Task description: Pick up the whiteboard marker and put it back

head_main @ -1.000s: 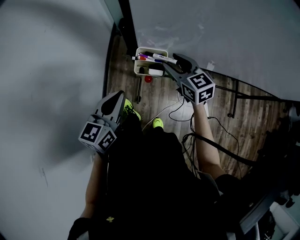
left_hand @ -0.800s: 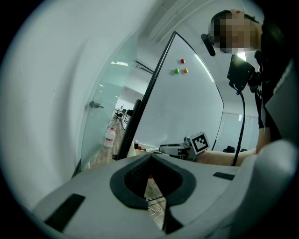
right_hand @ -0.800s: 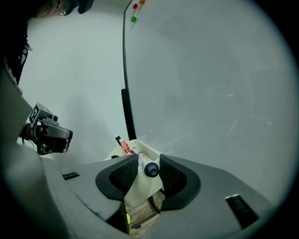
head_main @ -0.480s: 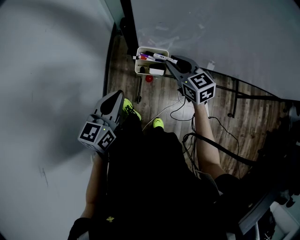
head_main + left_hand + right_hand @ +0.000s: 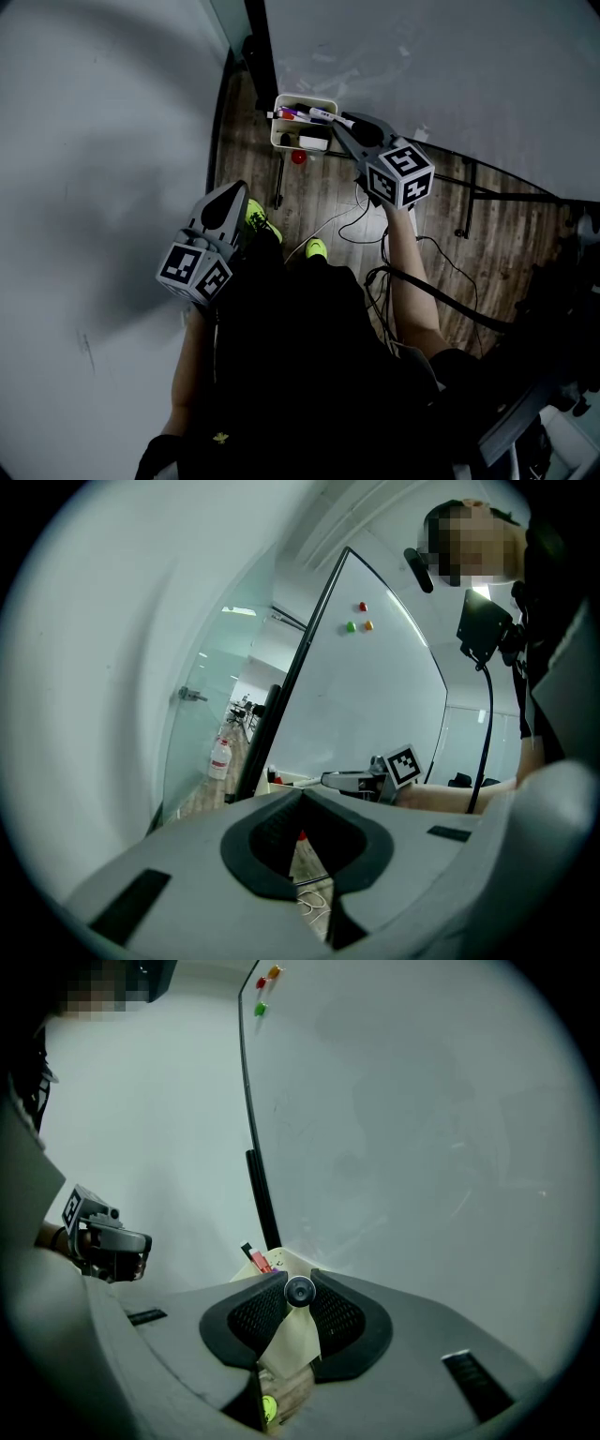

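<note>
A white whiteboard marker (image 5: 330,117) with a dark cap lies across the right end of the white tray (image 5: 281,141) at the whiteboard's foot. My right gripper (image 5: 343,126) is shut on it; its jaws have just been closing with the marker between them. In the right gripper view the marker's round dark end (image 5: 300,1290) sits pinched between the two pads, with the tray (image 5: 298,1335) beyond. Other markers (image 5: 291,113) stay in the tray. My left gripper (image 5: 228,201) hangs lower left, shut and empty, its tips meeting (image 5: 302,795).
The whiteboard (image 5: 422,66) fills the upper right, with coloured magnets (image 5: 362,607) on it. A red ball (image 5: 298,157) hangs under the tray. Cables (image 5: 349,221) trail over the wood floor, and a stand leg (image 5: 466,192) crosses at right. A glass wall (image 5: 211,724) stands left.
My right gripper's jaws have narrowed onto the marker at the tray's right end. Both hands have stayed where they were.
</note>
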